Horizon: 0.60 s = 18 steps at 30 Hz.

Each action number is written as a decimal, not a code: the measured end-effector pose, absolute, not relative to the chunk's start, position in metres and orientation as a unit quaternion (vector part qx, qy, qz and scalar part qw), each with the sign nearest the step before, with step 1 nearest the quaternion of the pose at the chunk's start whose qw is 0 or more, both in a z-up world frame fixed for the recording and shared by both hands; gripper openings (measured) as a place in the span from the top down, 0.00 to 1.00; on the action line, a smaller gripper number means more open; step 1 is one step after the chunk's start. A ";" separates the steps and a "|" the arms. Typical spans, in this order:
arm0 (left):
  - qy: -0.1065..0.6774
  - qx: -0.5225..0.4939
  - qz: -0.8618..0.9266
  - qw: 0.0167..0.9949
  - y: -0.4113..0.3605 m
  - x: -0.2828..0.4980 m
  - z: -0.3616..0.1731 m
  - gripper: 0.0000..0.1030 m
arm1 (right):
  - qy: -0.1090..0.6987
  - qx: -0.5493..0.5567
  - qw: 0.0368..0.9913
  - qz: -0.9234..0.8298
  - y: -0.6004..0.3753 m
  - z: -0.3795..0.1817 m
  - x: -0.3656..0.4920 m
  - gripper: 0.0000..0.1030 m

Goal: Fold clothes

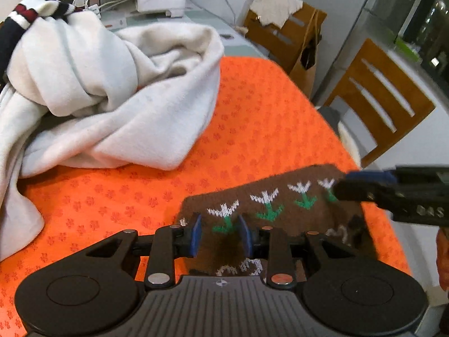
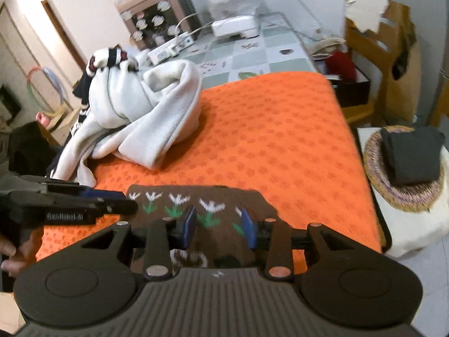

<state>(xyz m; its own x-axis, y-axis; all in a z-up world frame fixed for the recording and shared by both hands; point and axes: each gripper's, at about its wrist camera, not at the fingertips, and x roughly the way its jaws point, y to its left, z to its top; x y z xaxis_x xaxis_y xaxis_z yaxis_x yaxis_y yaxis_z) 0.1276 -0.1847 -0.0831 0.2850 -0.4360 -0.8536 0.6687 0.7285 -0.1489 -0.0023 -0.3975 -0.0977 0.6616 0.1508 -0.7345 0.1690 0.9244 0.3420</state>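
A brown knit garment [image 1: 280, 202] with white tulips lies flat at the near edge of the orange cloth [image 1: 266, 106]. My left gripper [image 1: 220, 224] stands open over its left part, with a tulip lying unbunched between the blue pads. In the right wrist view the same garment [image 2: 224, 196] lies under my right gripper [image 2: 219, 224], whose jaws are apart and not pressing on the knit. The right gripper [image 1: 341, 185] shows side-on at the garment's right edge. The left gripper [image 2: 132, 200] shows at the garment's left corner.
A crumpled white fleece pile [image 2: 146, 112] with a striped dark piece on top takes up the cloth's far left. To the right, off the table, a woven round mat [image 2: 376, 174] holds a folded dark garment [image 2: 412, 157]. Wooden chairs [image 1: 376, 98] stand beyond the right edge.
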 end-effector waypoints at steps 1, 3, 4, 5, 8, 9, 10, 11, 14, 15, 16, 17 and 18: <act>0.487 0.122 -0.344 0.793 -0.186 0.127 -0.085 0.68 | 0.418 0.189 0.889 -0.005 -0.396 -0.103 0.005 0.61; 0.486 0.127 -0.340 0.795 -0.188 0.125 -0.088 0.68 | 0.431 0.183 0.883 -0.004 -0.394 -0.114 0.016 0.61; 0.486 0.128 -0.339 0.796 -0.188 0.125 -0.089 0.68 | 0.438 0.182 0.880 -0.002 -0.393 -0.120 0.019 0.61; 0.486 0.128 -0.338 0.796 -0.188 0.125 -0.089 0.68 | 0.445 0.180 0.877 -0.001 -0.392 -0.125 0.020 0.61; 0.491 0.121 -0.336 0.795 -0.187 0.126 -0.084 0.68 | 0.452 0.179 0.874 0.003 -0.392 -0.128 0.019 0.61; 0.494 0.114 -0.338 0.793 -0.186 0.126 -0.080 0.68 | 0.452 0.180 0.874 0.004 -0.393 -0.126 0.018 0.61; 0.497 0.107 -0.340 0.791 -0.183 0.125 -0.076 0.68 | 0.453 0.179 0.873 0.007 -0.393 -0.122 0.017 0.61; 0.499 0.100 -0.344 0.789 -0.180 0.122 -0.072 0.68 | 0.452 0.178 0.874 0.012 -0.392 -0.116 0.013 0.61; 0.497 0.091 -0.355 0.787 -0.170 0.110 -0.060 0.68 | 0.454 0.170 0.874 0.033 -0.385 -0.102 0.001 0.61; 0.497 0.087 -0.357 0.786 -0.166 0.105 -0.057 0.68 | 0.455 0.166 0.874 0.040 -0.382 -0.098 -0.003 0.61; 0.497 0.083 -0.360 0.785 -0.162 0.099 -0.054 0.68 | 0.455 0.163 0.874 0.049 -0.377 -0.095 -0.009 0.61; 0.499 0.079 -0.361 0.784 -0.159 0.094 -0.052 0.68 | 0.456 0.161 0.874 0.057 -0.373 -0.092 -0.014 0.61; 0.502 0.075 -0.364 0.781 -0.157 0.088 -0.050 0.68 | 0.457 0.158 0.873 0.064 -0.368 -0.090 -0.018 0.61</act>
